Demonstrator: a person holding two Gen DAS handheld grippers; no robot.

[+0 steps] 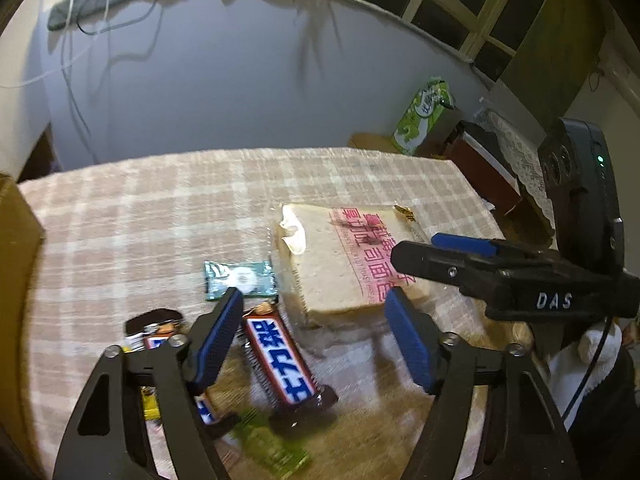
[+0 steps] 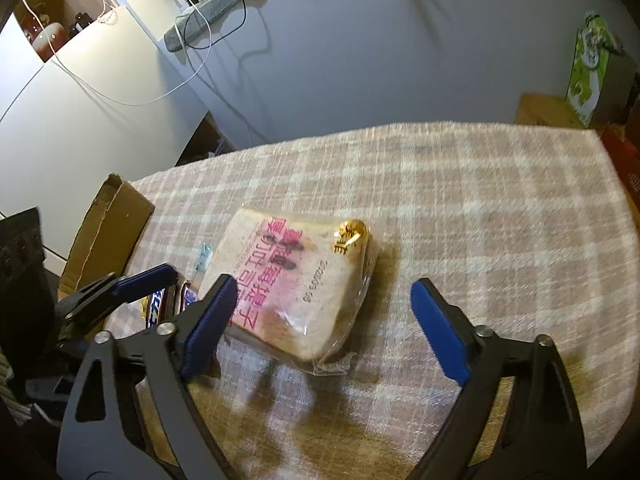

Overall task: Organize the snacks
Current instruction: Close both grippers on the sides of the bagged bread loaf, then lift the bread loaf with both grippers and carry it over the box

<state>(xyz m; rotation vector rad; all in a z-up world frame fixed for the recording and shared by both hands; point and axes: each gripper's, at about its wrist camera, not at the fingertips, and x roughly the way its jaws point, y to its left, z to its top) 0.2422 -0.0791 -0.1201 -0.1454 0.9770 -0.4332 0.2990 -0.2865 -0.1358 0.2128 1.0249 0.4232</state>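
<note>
Both grippers are hovering with fingers spread wide, holding nothing. The right gripper (image 2: pixel 320 320) is lining up on the soft, plastic-wrapped bread loaf (image 2: pixel 296 284) lying on the checked surface (image 2: pixel 480 208). Left of the loaf, glossy candy bars (image 1: pixel 280 356) are waiting under the left gripper (image 1: pixel 316 328). Next, I judge, is straddling the squashy loaf gently.

The far half of the table (image 2: pixel 500 200) lies bare, and so does its right side beyond the bread bag (image 2: pixel 296 284), giving open passage there. The left gripper (image 1: pixel 316 320), jaws spread, hangs over a crowded patch: a candy bar (image 1: pixel 280 360), a teal packet (image 1: pixel 240 278) and further wrappers (blurred) lie close together, hard against the bread bag's left edge. The right gripper (image 1: pixel 416 256) reaches in over the bag's right side, closing that approach. A cardboard box (image 2: pixel 104 232) blocks the table's left edge.
</note>
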